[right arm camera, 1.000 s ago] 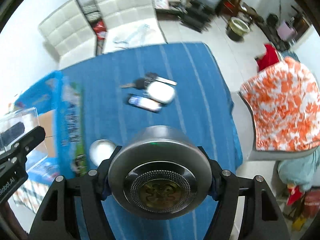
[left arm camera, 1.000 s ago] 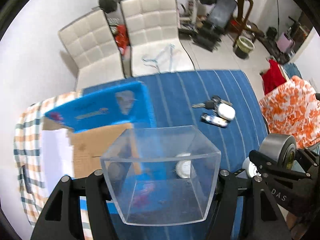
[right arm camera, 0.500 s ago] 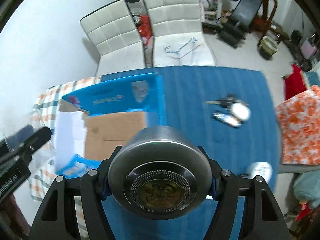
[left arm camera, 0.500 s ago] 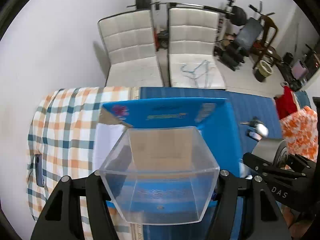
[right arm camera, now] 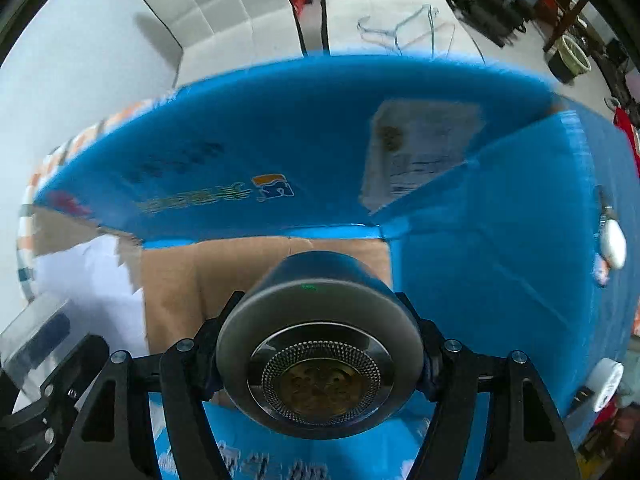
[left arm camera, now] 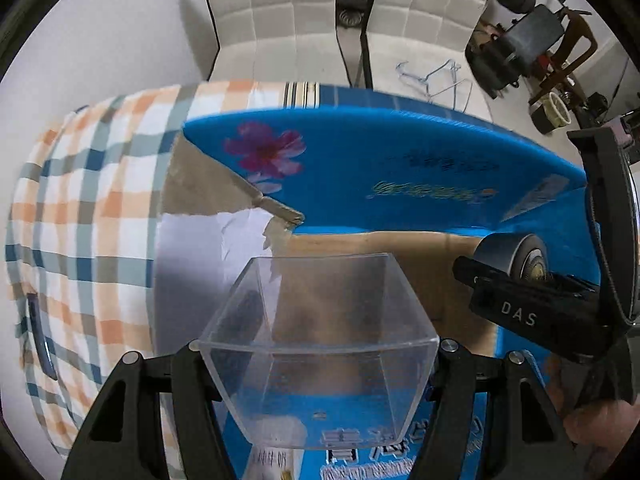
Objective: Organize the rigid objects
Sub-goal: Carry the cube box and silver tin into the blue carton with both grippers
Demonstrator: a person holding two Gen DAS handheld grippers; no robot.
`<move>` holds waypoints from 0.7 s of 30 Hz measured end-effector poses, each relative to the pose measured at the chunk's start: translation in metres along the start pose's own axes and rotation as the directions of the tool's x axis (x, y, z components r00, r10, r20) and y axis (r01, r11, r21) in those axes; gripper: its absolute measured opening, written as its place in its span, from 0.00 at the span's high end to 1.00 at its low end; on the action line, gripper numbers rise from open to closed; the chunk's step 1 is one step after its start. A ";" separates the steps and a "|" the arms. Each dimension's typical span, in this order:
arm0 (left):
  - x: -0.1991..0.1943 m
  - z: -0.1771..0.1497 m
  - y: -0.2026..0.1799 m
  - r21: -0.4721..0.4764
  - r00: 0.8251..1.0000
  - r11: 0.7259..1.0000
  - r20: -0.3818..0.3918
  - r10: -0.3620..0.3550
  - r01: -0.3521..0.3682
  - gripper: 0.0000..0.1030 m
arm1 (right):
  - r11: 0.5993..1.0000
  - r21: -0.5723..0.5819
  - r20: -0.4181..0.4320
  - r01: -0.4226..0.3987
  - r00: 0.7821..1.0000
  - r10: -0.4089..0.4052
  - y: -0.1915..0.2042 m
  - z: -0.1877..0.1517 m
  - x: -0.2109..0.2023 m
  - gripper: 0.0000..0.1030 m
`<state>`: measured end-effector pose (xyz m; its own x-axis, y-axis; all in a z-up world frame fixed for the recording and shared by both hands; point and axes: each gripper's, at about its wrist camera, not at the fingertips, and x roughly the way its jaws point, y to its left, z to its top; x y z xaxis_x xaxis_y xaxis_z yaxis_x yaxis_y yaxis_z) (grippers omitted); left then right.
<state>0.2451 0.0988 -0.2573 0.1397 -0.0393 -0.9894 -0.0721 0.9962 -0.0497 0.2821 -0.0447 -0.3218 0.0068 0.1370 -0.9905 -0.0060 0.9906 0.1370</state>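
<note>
My left gripper (left arm camera: pixel 316 354) is shut on a clear square plastic container (left arm camera: pixel 320 344), empty and held mouth-up over an open blue cardboard box (left arm camera: pixel 360 168) with a brown floor. Beside it, my right gripper (right arm camera: pixel 318 354) is shut on a round grey metal device (right arm camera: pixel 320 360) with a mesh-ringed gold centre, also hanging above the box floor (right arm camera: pixel 240 272). In the left wrist view the right gripper (left arm camera: pixel 532 300) and the metal device (left arm camera: pixel 516 256) show at the right. In the right wrist view the clear container (right arm camera: pixel 36 328) shows at lower left.
The box stands on a table with a checked cloth (left arm camera: pixel 80 208) at left and a blue cloth (right arm camera: pixel 520 240) at right. White paper (left arm camera: pixel 200 248) lies in the box. A white case (right arm camera: pixel 612 240) and a white round thing (right arm camera: pixel 606 380) sit on the blue cloth. Two white chairs (left arm camera: pixel 280 12) stand beyond.
Both grippers have swung left from over the blue cloth to over the open box and come down closer to it. Each keeps hold of its object.
</note>
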 end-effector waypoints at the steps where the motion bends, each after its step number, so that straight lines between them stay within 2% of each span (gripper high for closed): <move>1: 0.005 0.001 0.000 0.002 1.000 1.000 0.002 -0.005 0.005 0.39 | 1.000 -0.001 -0.008 0.009 1.000 -0.009 0.000 0.002 0.007 0.29; 5: 0.018 0.000 -0.002 0.009 1.000 1.000 -0.013 -0.019 0.019 0.39 | 0.999 -0.035 -0.007 0.036 0.999 -0.036 0.006 0.005 0.016 0.26; 9: 0.020 0.003 -0.002 -0.005 0.997 0.998 -0.035 -0.069 0.069 0.39 | 1.000 -0.024 0.026 0.003 1.000 -0.003 0.007 0.010 -0.001 0.11; 17: 0.028 0.016 -0.018 -0.008 0.976 0.979 -0.071 -0.205 0.205 0.39 | 0.999 0.032 0.055 0.005 0.998 -0.007 -0.019 0.010 -0.034 0.10; 21: 0.044 0.024 -0.035 0.002 0.966 0.975 -0.134 -0.221 0.223 0.39 | 0.999 0.051 0.036 0.002 0.999 -0.004 -0.031 0.016 -0.033 0.10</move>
<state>0.2777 0.0642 -0.2954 0.0180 -0.2682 -0.9632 -0.0375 0.9625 -0.2687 0.2979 -0.0796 -0.2931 0.0430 0.1329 -0.9902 0.0446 0.9899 0.1348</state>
